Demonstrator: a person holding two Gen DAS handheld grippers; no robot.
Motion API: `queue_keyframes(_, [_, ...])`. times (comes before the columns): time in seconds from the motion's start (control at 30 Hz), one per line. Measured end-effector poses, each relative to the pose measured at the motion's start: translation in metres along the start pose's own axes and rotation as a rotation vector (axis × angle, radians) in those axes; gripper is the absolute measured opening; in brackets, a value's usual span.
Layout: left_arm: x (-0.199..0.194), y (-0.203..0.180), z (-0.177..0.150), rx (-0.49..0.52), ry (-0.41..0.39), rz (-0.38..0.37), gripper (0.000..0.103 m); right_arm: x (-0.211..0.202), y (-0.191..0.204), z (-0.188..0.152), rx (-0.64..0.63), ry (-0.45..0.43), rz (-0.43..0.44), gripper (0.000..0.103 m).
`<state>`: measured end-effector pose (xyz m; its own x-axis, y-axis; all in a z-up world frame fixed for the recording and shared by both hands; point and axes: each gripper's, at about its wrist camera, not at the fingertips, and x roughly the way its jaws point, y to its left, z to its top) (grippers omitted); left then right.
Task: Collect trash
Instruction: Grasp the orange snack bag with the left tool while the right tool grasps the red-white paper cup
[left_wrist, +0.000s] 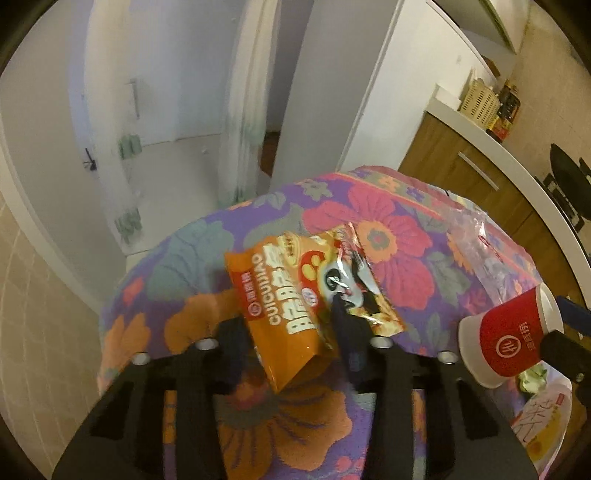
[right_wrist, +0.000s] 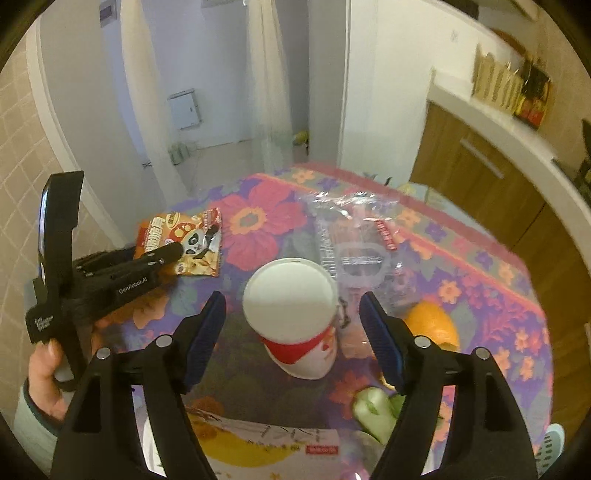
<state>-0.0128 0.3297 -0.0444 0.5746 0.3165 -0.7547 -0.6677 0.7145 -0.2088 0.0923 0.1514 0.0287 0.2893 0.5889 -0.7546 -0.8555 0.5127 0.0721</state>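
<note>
An orange snack wrapper (left_wrist: 291, 299) with a panda print sits between my left gripper's (left_wrist: 284, 325) fingers, which are closed on it just above the floral tablecloth (left_wrist: 388, 236). The wrapper (right_wrist: 192, 243) and the left gripper (right_wrist: 173, 254) also show in the right wrist view. A red and white paper cup (right_wrist: 295, 314) stands between the open fingers of my right gripper (right_wrist: 293, 332), which does not touch it. The cup (left_wrist: 513, 336) shows at the right of the left wrist view. A clear plastic bag (right_wrist: 354, 243) lies behind the cup.
An orange (right_wrist: 432, 325) and green scraps (right_wrist: 373, 406) lie right of the cup. A printed paper bag (right_wrist: 266, 443) lies at the table's near edge. A wooden cabinet with a white counter (right_wrist: 491, 122) stands to the right. A doorway with a curtain (right_wrist: 266, 92) is behind.
</note>
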Motion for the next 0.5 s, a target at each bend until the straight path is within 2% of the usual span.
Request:
queue_keyframes(0.13, [-0.005,-0.006,-0.001,0.029,-0.029,0.003,0.020,0.008,0.001,0.000,0.006,0.023,0.001,0.071])
queue_keyframes(0.3, [-0.009,-0.014,-0.004,0.063,-0.040,0.009,0.017,0.016,0.005,0.001,0.003,0.052,-0.011,0.071])
queue_keyframes(0.33, [-0.010,-0.014,-0.004,0.063,-0.043,0.005,0.017,0.017,0.006,0.001,0.001,0.054,-0.014,0.069])
queue_keyframes(0.37, [-0.012,-0.014,-0.004,0.063,-0.047,-0.004,0.016,0.017,0.006,0.000,0.001,0.053,-0.019,0.056])
queue_keyframes(0.4, [-0.015,-0.015,-0.005,0.067,-0.054,-0.013,0.016,0.018,0.006,0.000,-0.001,0.056,-0.019,0.050])
queue_keyframes(0.5, [-0.025,-0.019,-0.006,0.078,-0.073,-0.030,0.016,0.014,0.004,-0.002,0.004,0.042,-0.024,0.049])
